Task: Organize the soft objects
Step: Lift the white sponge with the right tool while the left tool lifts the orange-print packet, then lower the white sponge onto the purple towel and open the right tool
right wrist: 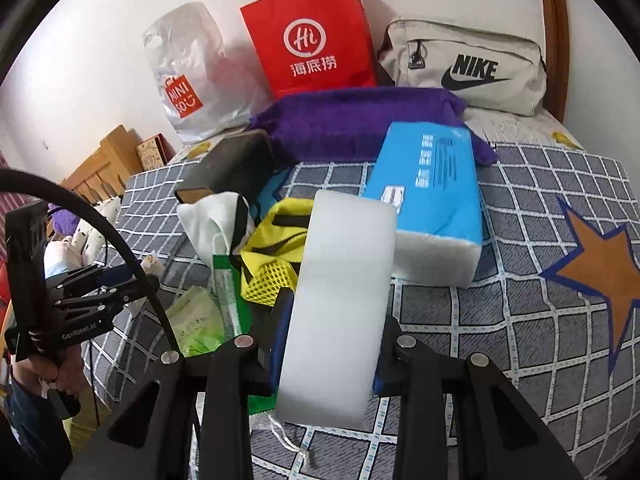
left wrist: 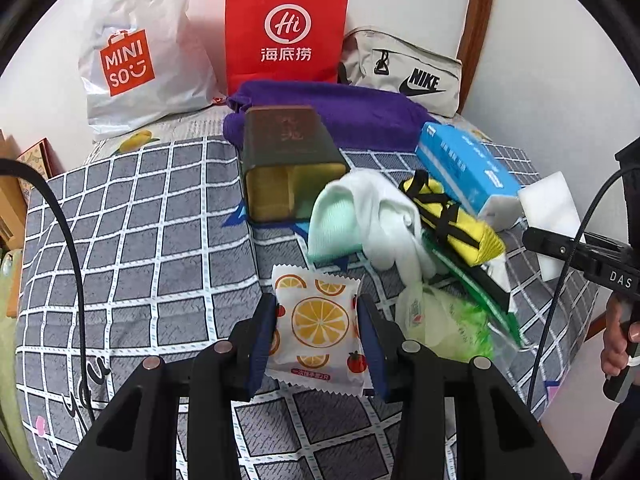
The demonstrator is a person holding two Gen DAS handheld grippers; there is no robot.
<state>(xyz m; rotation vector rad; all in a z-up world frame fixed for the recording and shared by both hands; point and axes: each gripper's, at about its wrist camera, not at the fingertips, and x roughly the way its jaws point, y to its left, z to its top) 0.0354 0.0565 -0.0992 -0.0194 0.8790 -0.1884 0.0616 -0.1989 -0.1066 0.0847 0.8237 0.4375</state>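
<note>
My left gripper (left wrist: 318, 330) is shut on a white packet printed with orange slices (left wrist: 318, 324), held above the checked bedspread (left wrist: 132, 240). My right gripper (right wrist: 334, 338) is shut on a white sponge block (right wrist: 340, 300), held upright over the pile. The pile holds white socks (left wrist: 384, 216), a yellow mesh pouch (left wrist: 452, 220), a green packet (left wrist: 460, 320) and a blue tissue pack (right wrist: 430, 188). A purple towel (right wrist: 360, 120) lies behind them.
A dark tin box (left wrist: 288, 160) lies open-ended on the bed. A Miniso bag (left wrist: 140, 48), a red paper bag (left wrist: 284, 28) and a grey Nike bag (right wrist: 468, 68) stand along the wall. A wooden headboard (right wrist: 104, 164) is at the left.
</note>
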